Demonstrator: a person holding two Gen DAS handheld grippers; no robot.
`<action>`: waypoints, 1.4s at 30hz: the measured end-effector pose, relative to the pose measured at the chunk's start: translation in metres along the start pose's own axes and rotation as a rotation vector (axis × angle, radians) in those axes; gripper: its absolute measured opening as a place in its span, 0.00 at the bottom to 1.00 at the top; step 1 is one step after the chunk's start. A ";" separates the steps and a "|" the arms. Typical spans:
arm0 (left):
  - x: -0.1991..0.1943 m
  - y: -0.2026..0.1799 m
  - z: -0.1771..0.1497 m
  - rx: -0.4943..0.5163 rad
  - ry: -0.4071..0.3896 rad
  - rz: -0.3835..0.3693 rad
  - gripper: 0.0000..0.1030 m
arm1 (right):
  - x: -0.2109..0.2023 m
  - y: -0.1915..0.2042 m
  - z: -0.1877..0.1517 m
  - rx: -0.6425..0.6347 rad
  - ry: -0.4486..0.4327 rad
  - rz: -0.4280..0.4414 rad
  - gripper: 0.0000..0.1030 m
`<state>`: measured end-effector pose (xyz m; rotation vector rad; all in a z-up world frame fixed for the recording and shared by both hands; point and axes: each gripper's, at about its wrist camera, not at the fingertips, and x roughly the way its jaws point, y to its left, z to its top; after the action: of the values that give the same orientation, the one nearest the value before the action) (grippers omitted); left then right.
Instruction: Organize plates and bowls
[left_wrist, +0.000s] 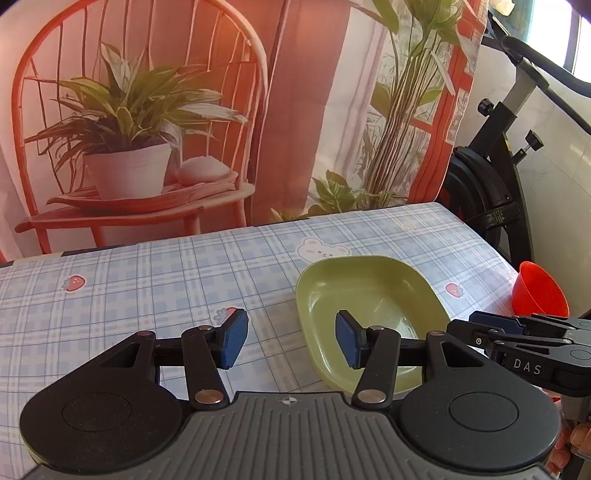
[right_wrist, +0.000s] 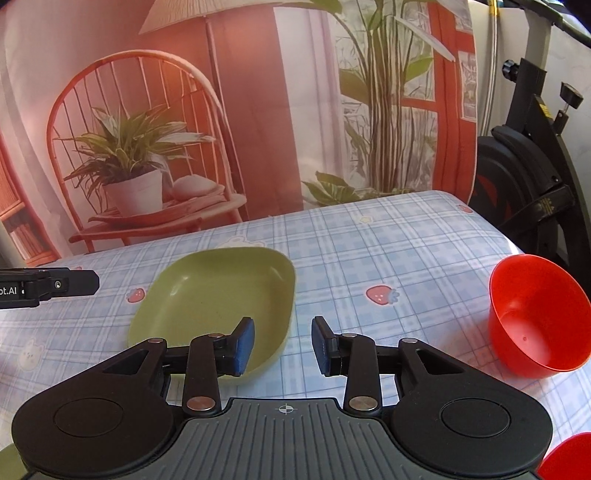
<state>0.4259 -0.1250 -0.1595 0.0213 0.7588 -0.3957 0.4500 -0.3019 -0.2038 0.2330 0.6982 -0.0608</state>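
The left gripper (left_wrist: 291, 341) is hovering over the worktop (left_wrist: 147, 280) with its blue-padded fingers (left_wrist: 234, 341) spread wide and holding nothing; the right-hand pad is hanging above the green plate (left_wrist: 369, 291), which is lying flat on the checked cloth at about 1 o'clock from that gripper. In the right wrist view, the right gripper (right_wrist: 282, 345) is likewise showing its fingers (right_wrist: 243, 347) parted and empty, with the green plate (right_wrist: 218, 291) sitting at roughly 11 o'clock, its near edge passing under the left-hand pad. A red bowl (right_wrist: 535, 317) is standing upright on the worktop (right_wrist: 369, 243) at about 2 o'clock, well apart from the plate, and a second red rim (right_wrist: 569, 458) is peeking in at 4 o'clock. A printed backdrop (right_wrist: 221, 110) is hanging behind, with an exercise bike (right_wrist: 524, 147) beside it.
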 end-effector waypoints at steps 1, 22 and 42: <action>0.007 -0.001 0.000 0.003 0.019 -0.010 0.53 | 0.005 -0.002 0.000 0.006 0.005 0.000 0.31; 0.029 -0.007 -0.001 0.089 0.147 -0.010 0.16 | 0.024 0.009 -0.010 0.029 0.040 0.036 0.15; -0.117 -0.008 -0.028 -0.009 0.019 0.040 0.15 | -0.089 0.061 -0.016 0.006 -0.068 0.116 0.14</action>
<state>0.3275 -0.0883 -0.0999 0.0322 0.7773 -0.3542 0.3797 -0.2406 -0.1468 0.2758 0.6158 0.0392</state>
